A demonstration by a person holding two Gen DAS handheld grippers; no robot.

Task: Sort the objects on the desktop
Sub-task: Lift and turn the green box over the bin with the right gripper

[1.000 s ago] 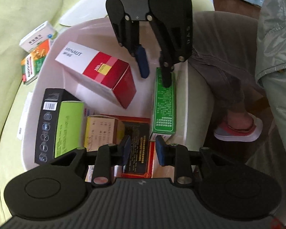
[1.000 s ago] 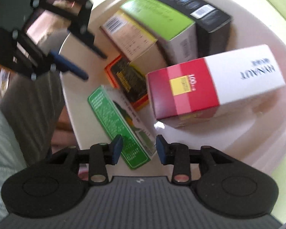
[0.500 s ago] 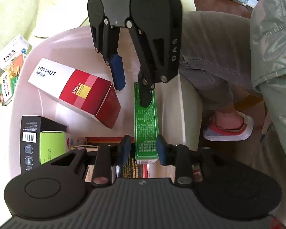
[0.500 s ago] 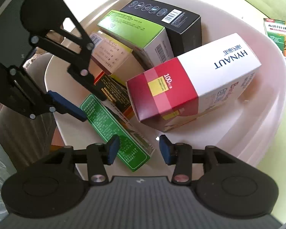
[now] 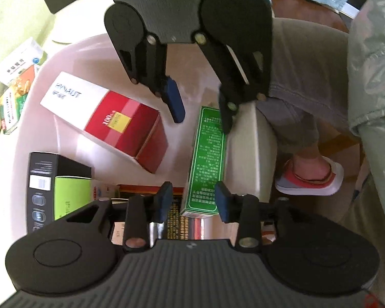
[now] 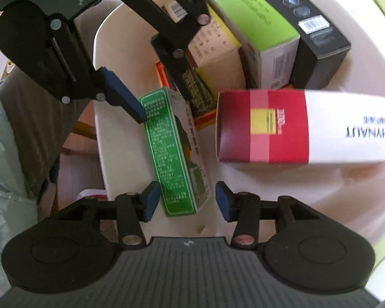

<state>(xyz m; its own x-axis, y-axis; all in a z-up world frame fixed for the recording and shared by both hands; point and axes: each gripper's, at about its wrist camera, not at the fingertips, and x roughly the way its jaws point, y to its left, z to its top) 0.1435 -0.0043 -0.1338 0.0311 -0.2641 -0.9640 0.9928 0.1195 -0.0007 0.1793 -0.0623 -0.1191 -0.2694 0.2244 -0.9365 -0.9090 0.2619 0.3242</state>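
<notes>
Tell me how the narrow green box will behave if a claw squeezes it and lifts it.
The green box looks like thin cardboard, so it probably dents under a hard squeeze. It is likely light. Being long and narrow, standing on its thin side against the tub wall, it may tip if gripped at one end.

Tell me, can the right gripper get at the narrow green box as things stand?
Probably yes: the right gripper is open, the green box lies between its fingers, nothing covers it.

A slippered foot (image 5: 311, 177) rests on the floor beside grey trousers (image 5: 302, 82).
</notes>
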